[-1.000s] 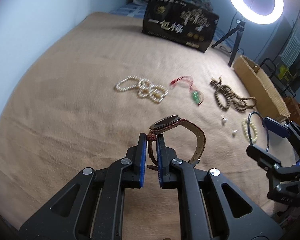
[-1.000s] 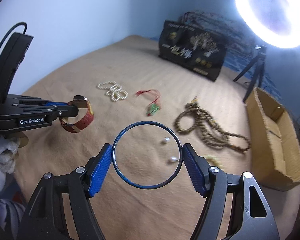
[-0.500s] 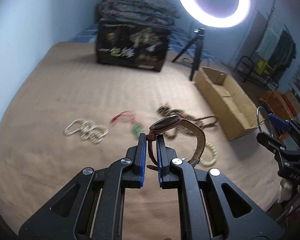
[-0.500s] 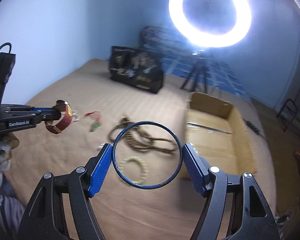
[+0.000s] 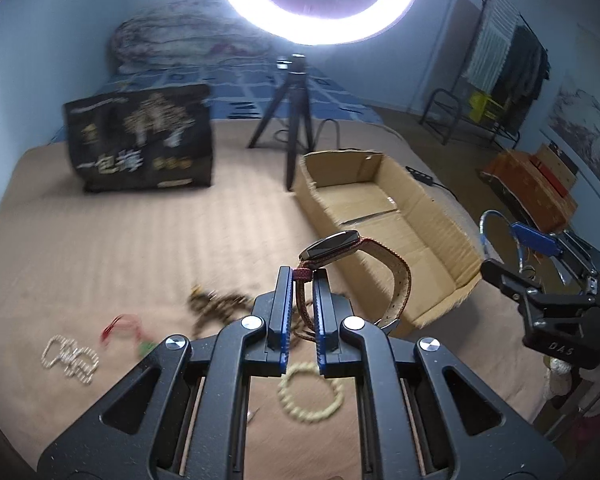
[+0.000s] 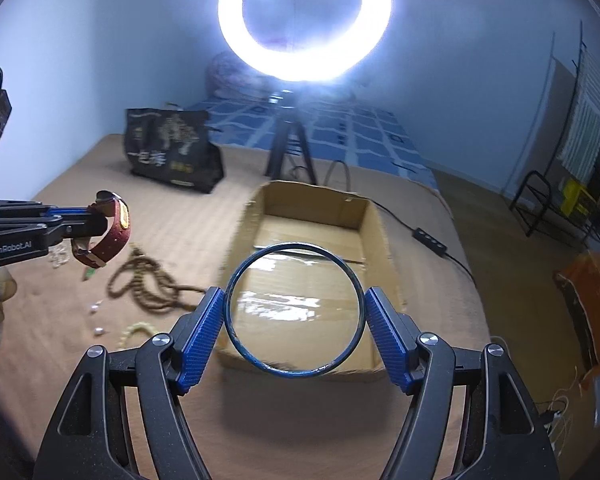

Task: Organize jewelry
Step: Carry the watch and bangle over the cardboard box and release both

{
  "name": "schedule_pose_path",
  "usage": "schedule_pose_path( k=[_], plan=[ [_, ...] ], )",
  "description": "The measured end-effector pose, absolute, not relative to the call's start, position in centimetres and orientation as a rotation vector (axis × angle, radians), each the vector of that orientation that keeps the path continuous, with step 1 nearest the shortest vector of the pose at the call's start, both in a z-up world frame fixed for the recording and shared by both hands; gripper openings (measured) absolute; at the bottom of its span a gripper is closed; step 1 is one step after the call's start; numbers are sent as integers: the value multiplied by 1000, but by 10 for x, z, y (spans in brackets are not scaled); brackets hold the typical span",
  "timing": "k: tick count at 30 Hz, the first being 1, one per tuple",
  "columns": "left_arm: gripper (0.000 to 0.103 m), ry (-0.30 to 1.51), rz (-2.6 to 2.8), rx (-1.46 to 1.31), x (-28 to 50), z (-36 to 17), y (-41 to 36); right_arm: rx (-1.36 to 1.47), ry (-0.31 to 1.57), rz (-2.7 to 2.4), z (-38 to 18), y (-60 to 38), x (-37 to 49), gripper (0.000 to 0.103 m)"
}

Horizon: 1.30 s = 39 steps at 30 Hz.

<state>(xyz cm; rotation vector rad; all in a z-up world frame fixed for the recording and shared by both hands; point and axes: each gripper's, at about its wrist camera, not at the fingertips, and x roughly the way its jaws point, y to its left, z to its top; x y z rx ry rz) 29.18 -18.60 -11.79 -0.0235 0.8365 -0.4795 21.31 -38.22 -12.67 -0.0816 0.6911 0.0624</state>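
My left gripper [image 5: 301, 276] is shut on the strap of a brown leather watch [image 5: 354, 254] and holds it in the air, left of an open cardboard box [image 5: 384, 216]. It also shows in the right wrist view [image 6: 96, 220] with the watch [image 6: 112, 236]. My right gripper [image 6: 295, 312] is shut on a thin blue bangle [image 6: 236, 280], held above the near end of the box [image 6: 312, 240]. It also shows at the right in the left wrist view [image 5: 512, 248]. On the tan blanket lie a pearl strand [image 5: 70, 358], a brown bead necklace [image 6: 148, 280] and a pale bead bracelet [image 5: 310, 394].
A black bag [image 5: 140, 140] stands at the back left. A ring light on a tripod [image 5: 296, 120] stands behind the box, with a cable and power strip [image 6: 428, 236] to the right. A red-corded green pendant [image 5: 128, 332] and small pearls [image 6: 96, 320] lie on the blanket.
Both grippers have swung right, away from the laid-out jewelry and towards the cardboard box, which now fills the middle of the right wrist view. Both keep their hold.
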Motion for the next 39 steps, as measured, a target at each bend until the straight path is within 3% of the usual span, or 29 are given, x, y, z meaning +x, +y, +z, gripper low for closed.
schedule_pose_path(
  k=[11,24,27,28,32,39],
  plan=[
    [8,869,-508,37,337,-139,-262,-69,738,18,-150,-418,249,71],
    [8,905,-520,33,366,-156,-294,10,787,28,-175,-439,267,71],
    [23,905,-520,39,367,-158,-299,-9,791,12,-175,-438,267,71],
    [37,908,-520,43,367,-158,-300,-14,790,9,-175,-438,267,72],
    [38,880,-501,68,361,-153,-300,-26,783,-3,-172,-439,263,79],
    [38,860,-481,51,355,-140,-290,-6,770,-7,-167,-439,255,80]
  ],
)
